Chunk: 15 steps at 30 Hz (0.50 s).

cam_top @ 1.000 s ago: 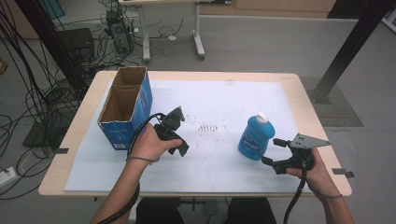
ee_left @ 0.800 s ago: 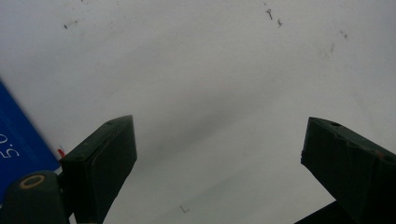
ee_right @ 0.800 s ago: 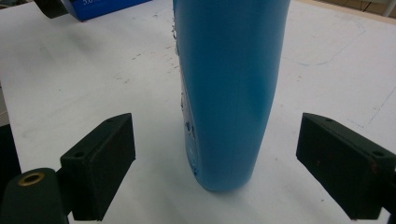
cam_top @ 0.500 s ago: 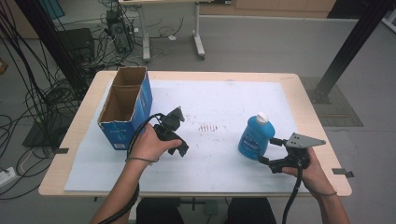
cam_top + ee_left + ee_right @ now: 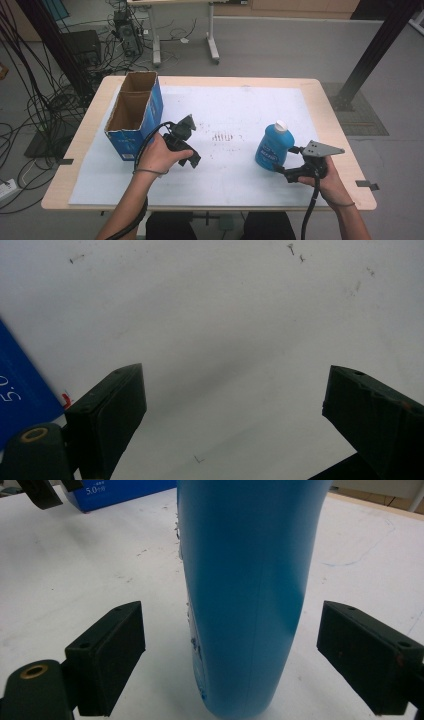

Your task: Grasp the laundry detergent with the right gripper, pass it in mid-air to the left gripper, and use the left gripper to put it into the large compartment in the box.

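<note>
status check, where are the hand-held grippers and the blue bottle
Right hand-held gripper open, jaws either side of the upright blue bottle, no contact. Left hand-held gripper open over bare mat beside the cardboard box. Nothing in the way.

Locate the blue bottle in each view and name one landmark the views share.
High view: blue bottle stands upright at the table's right, just ahead of the right gripper.
Left gripper view: not in it.
Right gripper view: the bottle rises at centre, between the open fingers, untouched.
Shared landmark: blue cardboard box, at each gripper view's left edge.
</note>
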Each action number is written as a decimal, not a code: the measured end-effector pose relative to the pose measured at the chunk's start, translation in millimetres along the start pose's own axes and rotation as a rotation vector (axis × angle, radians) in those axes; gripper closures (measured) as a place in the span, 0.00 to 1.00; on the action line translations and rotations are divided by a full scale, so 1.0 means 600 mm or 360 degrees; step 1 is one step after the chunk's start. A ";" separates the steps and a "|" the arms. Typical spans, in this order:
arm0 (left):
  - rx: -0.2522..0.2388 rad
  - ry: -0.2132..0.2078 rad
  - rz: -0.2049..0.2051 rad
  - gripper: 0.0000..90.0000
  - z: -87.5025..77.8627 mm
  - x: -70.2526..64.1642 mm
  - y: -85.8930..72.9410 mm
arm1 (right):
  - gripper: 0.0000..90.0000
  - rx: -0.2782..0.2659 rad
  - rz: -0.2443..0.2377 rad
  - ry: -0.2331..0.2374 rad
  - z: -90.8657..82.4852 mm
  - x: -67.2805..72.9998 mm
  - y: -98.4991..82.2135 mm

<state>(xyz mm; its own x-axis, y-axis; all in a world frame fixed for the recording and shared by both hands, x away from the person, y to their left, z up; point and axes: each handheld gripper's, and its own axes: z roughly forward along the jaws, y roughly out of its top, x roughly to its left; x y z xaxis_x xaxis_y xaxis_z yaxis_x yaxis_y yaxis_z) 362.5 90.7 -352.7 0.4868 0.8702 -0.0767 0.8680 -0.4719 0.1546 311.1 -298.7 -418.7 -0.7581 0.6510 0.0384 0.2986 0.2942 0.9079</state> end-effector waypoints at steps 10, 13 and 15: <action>-0.0003 0.0004 0.0003 0.12 -0.005 -0.001 -0.001 | 0.13 -0.0035 -0.0011 0.0011 0.011 -0.004 0.003; -0.0004 -0.0004 0.0006 0.12 -0.005 -0.003 -0.002 | 0.13 -0.0043 -0.0013 0.0013 0.015 -0.005 0.005; -0.0001 0.0000 0.0009 0.12 -0.005 -0.003 -0.002 | 0.13 -0.0048 -0.0013 0.0017 0.017 -0.005 0.006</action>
<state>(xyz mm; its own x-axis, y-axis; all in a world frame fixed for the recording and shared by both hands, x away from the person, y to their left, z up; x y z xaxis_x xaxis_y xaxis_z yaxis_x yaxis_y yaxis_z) 360.2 89.8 -349.9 0.4916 0.8676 -0.0757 0.8652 -0.4766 0.1557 320.2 -292.7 -419.9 -0.7665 0.6413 0.0350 0.2749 0.2784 0.9203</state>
